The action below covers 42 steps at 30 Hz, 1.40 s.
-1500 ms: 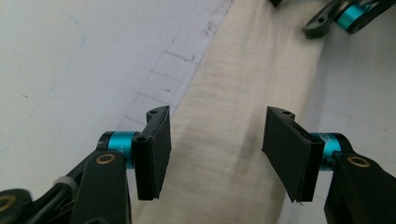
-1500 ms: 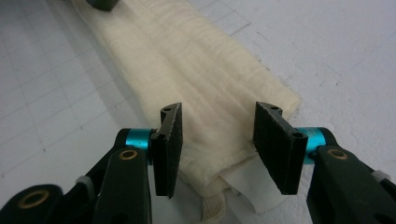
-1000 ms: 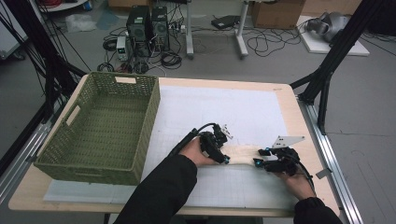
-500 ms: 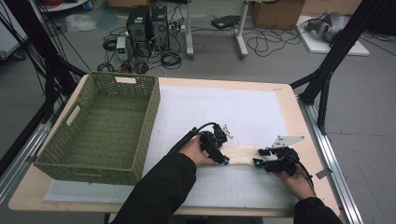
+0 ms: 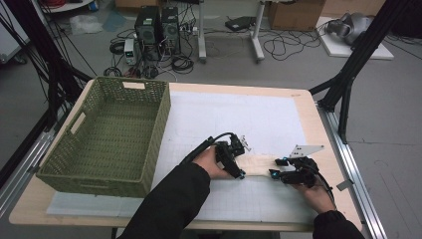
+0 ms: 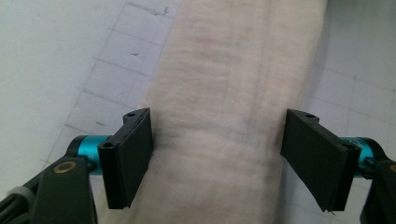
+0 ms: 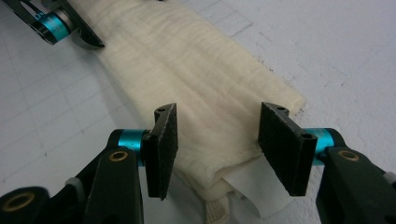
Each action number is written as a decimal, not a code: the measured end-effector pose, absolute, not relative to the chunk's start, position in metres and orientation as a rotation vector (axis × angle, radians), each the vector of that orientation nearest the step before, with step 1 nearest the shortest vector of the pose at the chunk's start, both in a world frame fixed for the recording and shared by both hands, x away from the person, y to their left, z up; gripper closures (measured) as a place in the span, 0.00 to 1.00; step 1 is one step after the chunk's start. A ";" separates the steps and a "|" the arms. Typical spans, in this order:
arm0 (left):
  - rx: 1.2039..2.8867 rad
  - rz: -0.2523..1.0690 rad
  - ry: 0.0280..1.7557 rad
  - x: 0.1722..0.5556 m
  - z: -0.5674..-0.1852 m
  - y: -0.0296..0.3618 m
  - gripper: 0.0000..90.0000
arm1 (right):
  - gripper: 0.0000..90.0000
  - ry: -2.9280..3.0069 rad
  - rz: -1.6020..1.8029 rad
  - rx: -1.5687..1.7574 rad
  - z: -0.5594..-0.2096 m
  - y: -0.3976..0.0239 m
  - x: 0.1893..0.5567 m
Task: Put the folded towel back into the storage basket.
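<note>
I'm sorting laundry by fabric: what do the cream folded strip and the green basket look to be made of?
The cream folded cloth strip looks like soft matte cotton gauze, going by its fine crinkled weave and limp edges. The green rectangular basket looks like woven wicker or plastic strands, showing an open lattice; which one is unclear.

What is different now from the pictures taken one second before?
The left gripper has just been opening its jaws; they stand apart over the folded cream cloth strip, not pressing it. Both hands, the cloth, the right gripper and the green woven basket stayed in place.
</note>
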<state>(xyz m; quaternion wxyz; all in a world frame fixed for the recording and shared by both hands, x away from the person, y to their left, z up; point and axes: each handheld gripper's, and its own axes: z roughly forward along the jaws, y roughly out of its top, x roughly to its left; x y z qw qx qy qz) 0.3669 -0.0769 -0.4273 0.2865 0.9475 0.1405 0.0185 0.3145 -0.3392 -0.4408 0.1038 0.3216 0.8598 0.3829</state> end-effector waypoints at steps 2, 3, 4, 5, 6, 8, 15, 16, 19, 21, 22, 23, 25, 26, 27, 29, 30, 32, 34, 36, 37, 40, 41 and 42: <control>2.540 0.085 0.374 0.365 -0.427 -0.078 0.30 | 0.51 2.535 1.130 0.942 -0.441 -0.339 0.314; 2.541 0.088 0.373 0.365 -0.427 -0.078 0.31 | 0.51 2.537 1.126 0.941 -0.441 -0.339 0.314; 2.544 0.094 0.373 0.364 -0.427 -0.079 0.31 | 0.51 2.537 1.125 0.943 -0.441 -0.339 0.314; 2.544 0.097 0.375 0.364 -0.427 -0.079 0.31 | 0.51 2.535 1.123 0.947 -0.441 -0.338 0.314; 2.545 0.101 0.379 0.364 -0.427 -0.079 0.32 | 0.51 2.535 1.121 0.950 -0.440 -0.338 0.314; 2.542 0.106 0.391 0.363 -0.427 -0.080 0.32 | 0.50 2.533 1.119 0.949 -0.440 -0.338 0.313; 2.540 0.109 0.413 0.363 -0.426 -0.080 0.37 | 0.49 2.525 1.115 0.939 -0.440 -0.337 0.313; 2.547 0.117 0.410 0.364 -0.425 -0.079 0.39 | 0.48 2.524 1.114 0.940 -0.440 -0.337 0.313; 2.547 0.123 0.421 0.364 -0.425 -0.079 0.41 | 0.46 2.514 1.119 0.946 -0.438 -0.338 0.313; 2.549 0.127 0.427 0.365 -0.424 -0.079 0.43 | 0.46 2.501 1.129 0.958 -0.437 -0.339 0.312; 2.545 0.125 0.432 0.365 -0.424 -0.079 0.44 | 0.45 2.500 1.132 0.956 -0.436 -0.340 0.312; 2.542 0.125 0.440 0.365 -0.424 -0.079 0.45 | 0.45 2.495 1.140 0.958 -0.435 -0.340 0.311; 2.544 0.130 0.440 0.366 -0.424 -0.079 0.47 | 0.44 2.483 1.149 0.959 -0.433 -0.342 0.310; 2.541 0.131 0.452 0.366 -0.424 -0.079 0.49 | 0.43 2.477 1.153 0.969 -0.432 -0.343 0.309; 2.538 0.134 0.457 0.366 -0.424 -0.079 0.50 | 0.43 2.469 1.160 0.976 -0.431 -0.344 0.309; 2.537 0.136 0.468 0.367 -0.423 -0.078 0.53 | 0.41 2.447 1.175 0.983 -0.429 -0.347 0.307; 2.541 0.141 0.465 0.368 -0.423 -0.078 0.54 | 0.40 2.436 1.185 0.990 -0.428 -0.349 0.306; 2.532 0.138 0.474 0.368 -0.423 -0.078 0.57 | 0.37 2.412 1.210 1.012 -0.426 -0.353 0.304; 2.529 0.142 0.478 0.368 -0.423 -0.078 0.59 | 0.35 2.394 1.227 1.025 -0.425 -0.358 0.302; 2.533 0.144 0.485 0.369 -0.423 -0.077 0.61 | 0.33 2.381 1.228 1.044 -0.425 -0.361 0.300; 2.533 0.149 0.488 0.369 -0.422 -0.078 0.62 | 0.32 2.375 1.229 1.045 -0.425 -0.363 0.299; 2.533 0.160 0.494 0.368 -0.422 -0.078 0.67 | 0.31 2.365 1.235 1.051 -0.425 -0.366 0.296; 2.539 0.162 0.490 0.368 -0.421 -0.079 0.70 | 0.30 2.365 1.231 1.061 -0.425 -0.367 0.294; 2.539 0.166 0.485 0.368 -0.421 -0.079 0.73 | 0.30 2.363 1.230 1.058 -0.425 -0.367 0.293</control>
